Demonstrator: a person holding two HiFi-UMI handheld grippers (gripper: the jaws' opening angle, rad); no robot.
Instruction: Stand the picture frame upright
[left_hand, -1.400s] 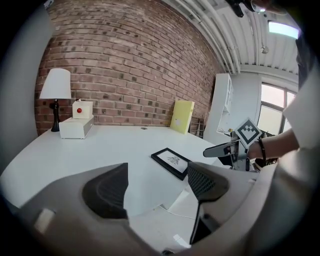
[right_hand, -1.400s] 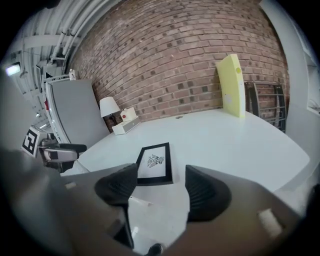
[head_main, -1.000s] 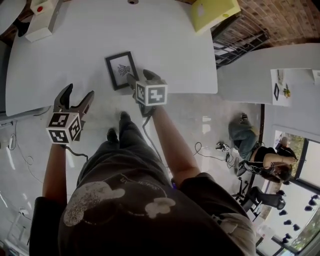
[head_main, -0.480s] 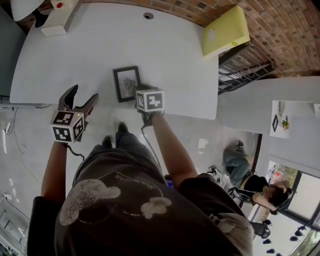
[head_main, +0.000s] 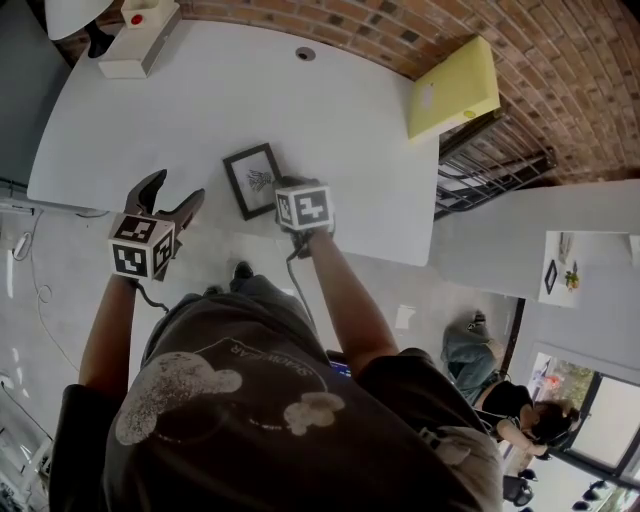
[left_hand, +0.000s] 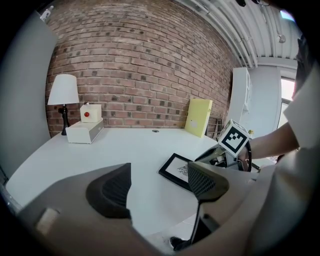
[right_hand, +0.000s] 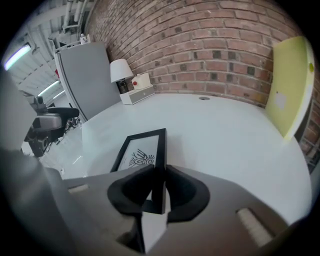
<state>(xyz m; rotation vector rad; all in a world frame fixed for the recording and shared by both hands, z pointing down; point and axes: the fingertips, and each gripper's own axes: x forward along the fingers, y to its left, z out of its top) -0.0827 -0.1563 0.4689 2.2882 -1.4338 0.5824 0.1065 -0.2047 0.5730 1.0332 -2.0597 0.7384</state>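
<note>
The right gripper (right_hand: 159, 186) is closing its jaws onto the near edge of the picture frame (right_hand: 142, 150) lying flat on the surface (head_main: 200, 100) — the left gripper (left_hand: 157, 187) gapes empty — so next, likely, tilt it up.

The left gripper (left_hand: 157, 187), fingers (left_hand: 107, 192) apart and empty, hovers over the table (left_hand: 125, 145) near the flat-lying picture frame (left_hand: 177, 170).

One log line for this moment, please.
right gripper: jaws closing on picture frame edge | picture frame: flat on table | left gripper: jaws open, empty
</note>
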